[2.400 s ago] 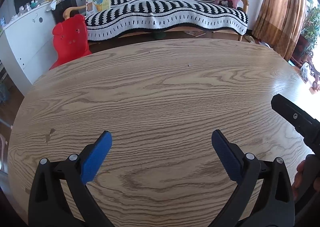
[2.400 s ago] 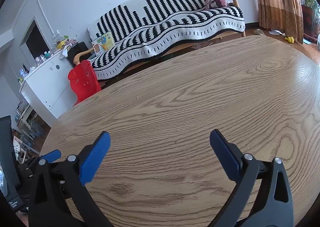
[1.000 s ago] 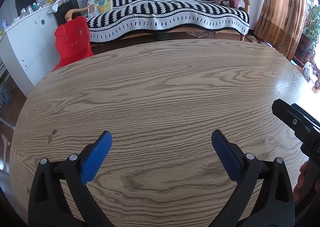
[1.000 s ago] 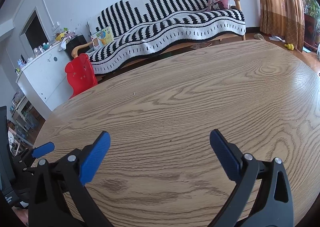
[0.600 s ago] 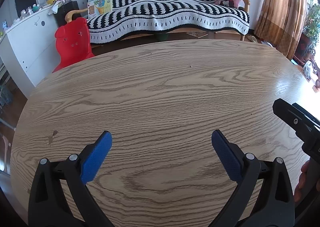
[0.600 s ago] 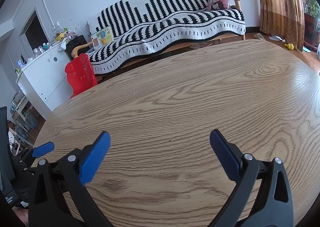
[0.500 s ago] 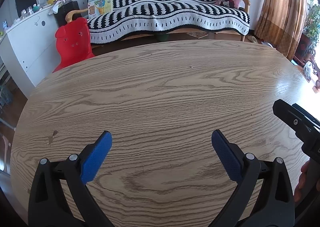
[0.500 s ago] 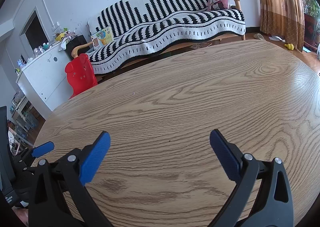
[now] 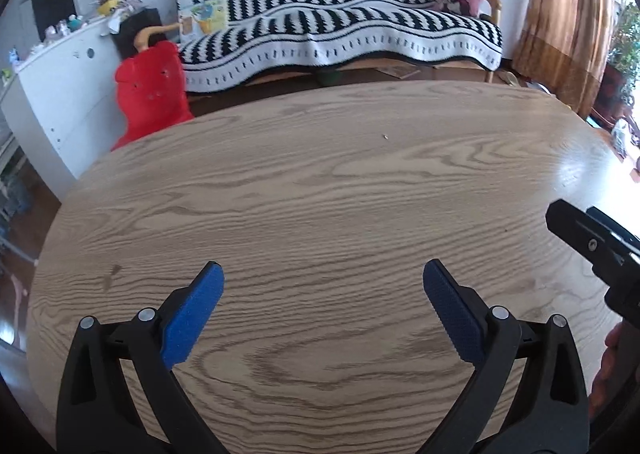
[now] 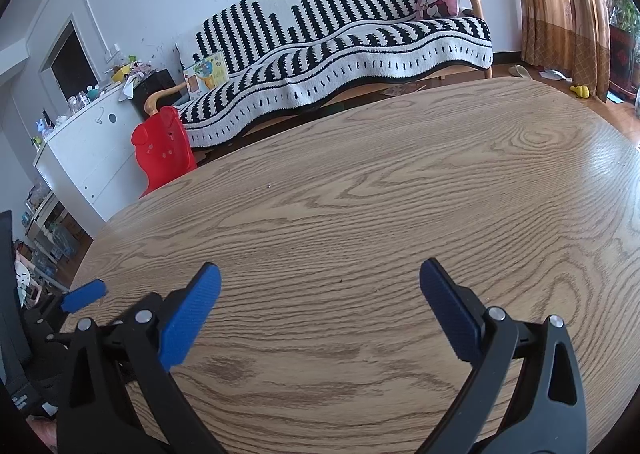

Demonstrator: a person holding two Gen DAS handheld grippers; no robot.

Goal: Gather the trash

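No trash shows on the oval wooden table (image 9: 320, 193) in either view, only a tiny speck (image 9: 385, 136) near its far side. My left gripper (image 9: 323, 308) is open and empty, low over the table's near edge. My right gripper (image 10: 320, 310) is open and empty, also over the near part of the table (image 10: 380, 193). The right gripper's black body (image 9: 596, 250) shows at the right edge of the left wrist view. A blue pad of the left gripper (image 10: 84, 296) shows at the left edge of the right wrist view.
Beyond the table stand a sofa with a black-and-white striped cover (image 9: 340, 29), a red plastic child's chair (image 9: 150, 89), a white cabinet (image 9: 56, 93) on the left and brown curtains (image 9: 560, 13) on the right.
Both grippers have stayed open and empty. The views have shifted only slightly, with the left gripper drawn back a little from the table.
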